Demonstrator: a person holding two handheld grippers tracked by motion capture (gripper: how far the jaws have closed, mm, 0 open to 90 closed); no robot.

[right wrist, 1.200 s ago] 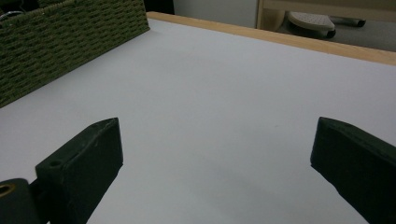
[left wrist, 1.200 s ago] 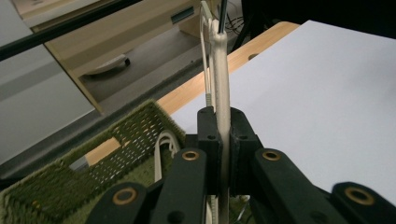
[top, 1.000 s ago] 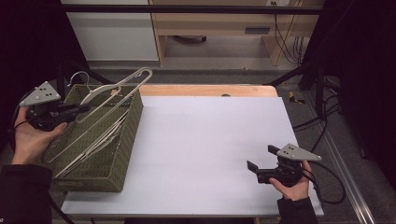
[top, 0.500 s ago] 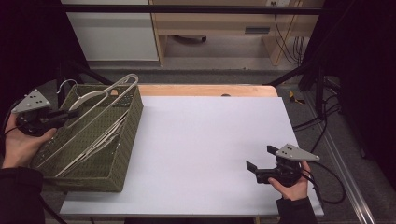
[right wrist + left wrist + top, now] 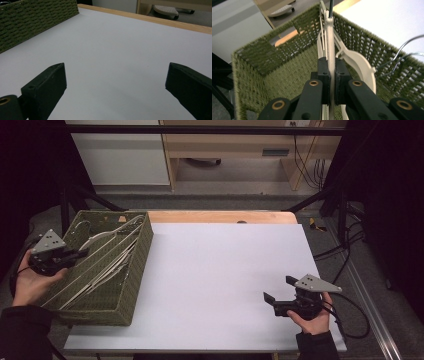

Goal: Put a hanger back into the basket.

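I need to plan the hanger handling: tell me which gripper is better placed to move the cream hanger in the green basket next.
Left. The left gripper is already shut on the cream hanger inside the green basket. The right gripper rests open above the white table, far from the basket.

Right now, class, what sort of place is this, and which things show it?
Probably a recording lab: a white-topped wooden table inside a black metal frame, loose black cables, and a hand-held black two-jaw gripper.

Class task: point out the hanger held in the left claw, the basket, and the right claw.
hanger [image 5: 331, 47], left gripper view, its cream bar.
basket [image 5: 135, 270], high view, its right wall.
right claw [image 5: 280, 290], high view, between its open jaws.
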